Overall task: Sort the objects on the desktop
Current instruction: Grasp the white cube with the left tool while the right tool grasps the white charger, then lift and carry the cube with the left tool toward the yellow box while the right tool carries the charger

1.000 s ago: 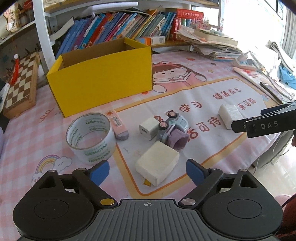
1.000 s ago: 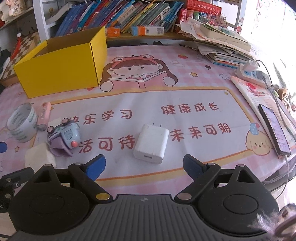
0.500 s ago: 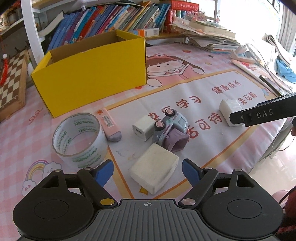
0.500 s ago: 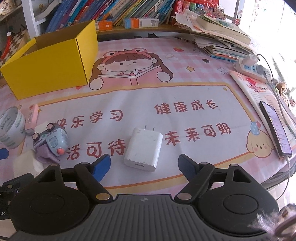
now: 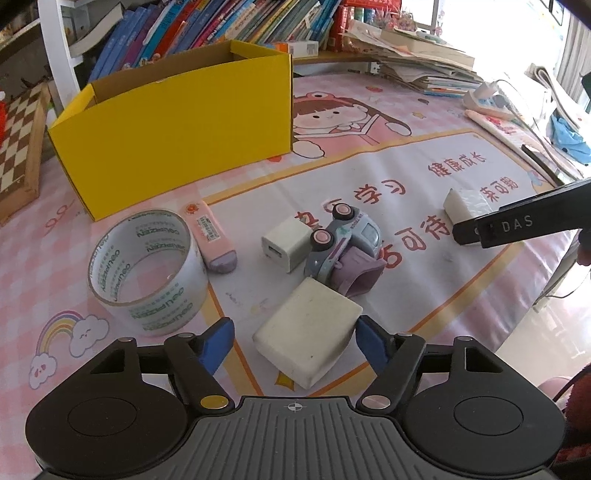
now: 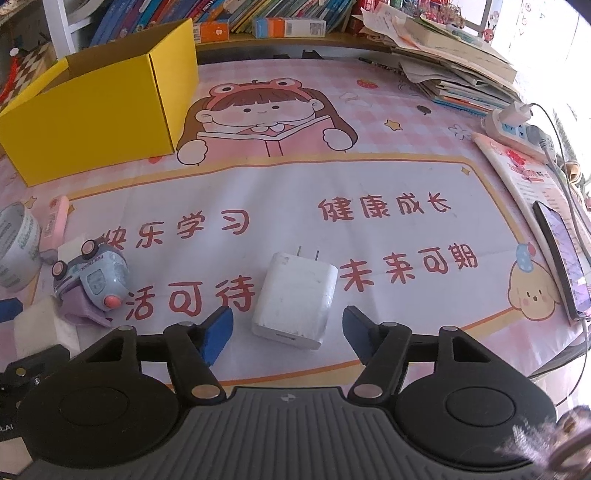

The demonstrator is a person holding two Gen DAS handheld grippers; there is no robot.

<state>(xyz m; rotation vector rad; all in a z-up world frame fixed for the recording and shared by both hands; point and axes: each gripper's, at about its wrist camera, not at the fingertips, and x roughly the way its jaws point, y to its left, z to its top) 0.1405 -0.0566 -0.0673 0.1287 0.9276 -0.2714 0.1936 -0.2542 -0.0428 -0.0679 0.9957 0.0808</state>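
A cream rectangular block point(image 5: 306, 336) lies on the desk mat between the blue pads of my left gripper point(image 5: 293, 326). Its jaws are closing, and a gap still shows at the left pad. Just beyond the block are a pale-blue toy car point(image 5: 343, 243), a small white cube charger point(image 5: 286, 245), a pink eraser point(image 5: 210, 236) and a clear tape roll point(image 5: 147, 269). My right gripper point(image 6: 287, 315) straddles a flat white charger point(image 6: 295, 299), prongs pointing away. Those jaws are closing too, with gaps on both sides. An open yellow box point(image 5: 177, 140) stands at the back left.
Behind the box runs a shelf of books point(image 5: 221, 26). Paper stacks point(image 6: 454, 62), a power strip point(image 6: 517, 125) and a phone point(image 6: 565, 258) line the right side. A chessboard point(image 5: 18, 144) sits at far left. The desk's front edge point(image 5: 535, 295) is near on the right.
Both grippers have come lower and closer to their objects, and both pairs of jaws have narrowed. The block and the flat charger have not moved.
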